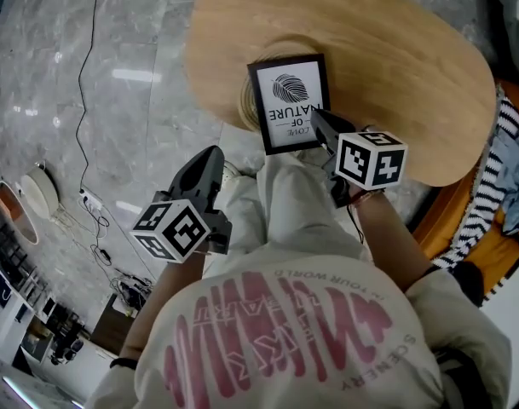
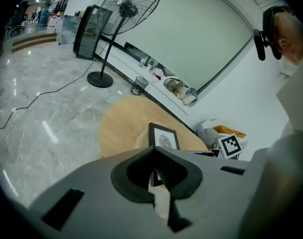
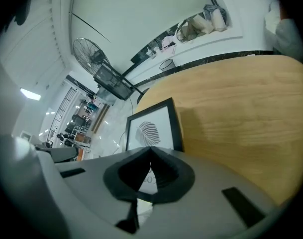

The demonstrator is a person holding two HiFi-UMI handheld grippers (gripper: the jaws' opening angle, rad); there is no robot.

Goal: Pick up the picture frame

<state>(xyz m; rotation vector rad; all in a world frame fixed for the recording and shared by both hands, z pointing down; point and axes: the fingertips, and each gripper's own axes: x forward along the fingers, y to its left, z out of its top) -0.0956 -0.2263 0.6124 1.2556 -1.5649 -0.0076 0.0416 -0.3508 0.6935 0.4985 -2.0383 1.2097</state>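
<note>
The picture frame (image 1: 289, 102) is black-edged with a white print of a leaf and some lettering. It lies flat near the front edge of a round wooden table (image 1: 395, 66). My right gripper (image 1: 317, 118) hangs shut just over the frame's near right corner, nothing in its jaws. In the right gripper view the picture frame (image 3: 151, 126) sits straight ahead of the closed right gripper (image 3: 151, 148). My left gripper (image 1: 212, 156) is shut and empty, off the table's edge to the left of the frame. The left gripper (image 2: 153, 149) points toward the picture frame (image 2: 163, 137) on the table (image 2: 121, 126).
My light trousers (image 1: 285, 194) fill the space between the grippers below the table edge. A marble floor (image 1: 114, 100) with a cable (image 1: 89, 58) and a power strip (image 1: 90, 201) lies to the left. Striped clothing (image 1: 498, 169) is piled at the right. A standing fan (image 2: 129, 6) stands beyond the table.
</note>
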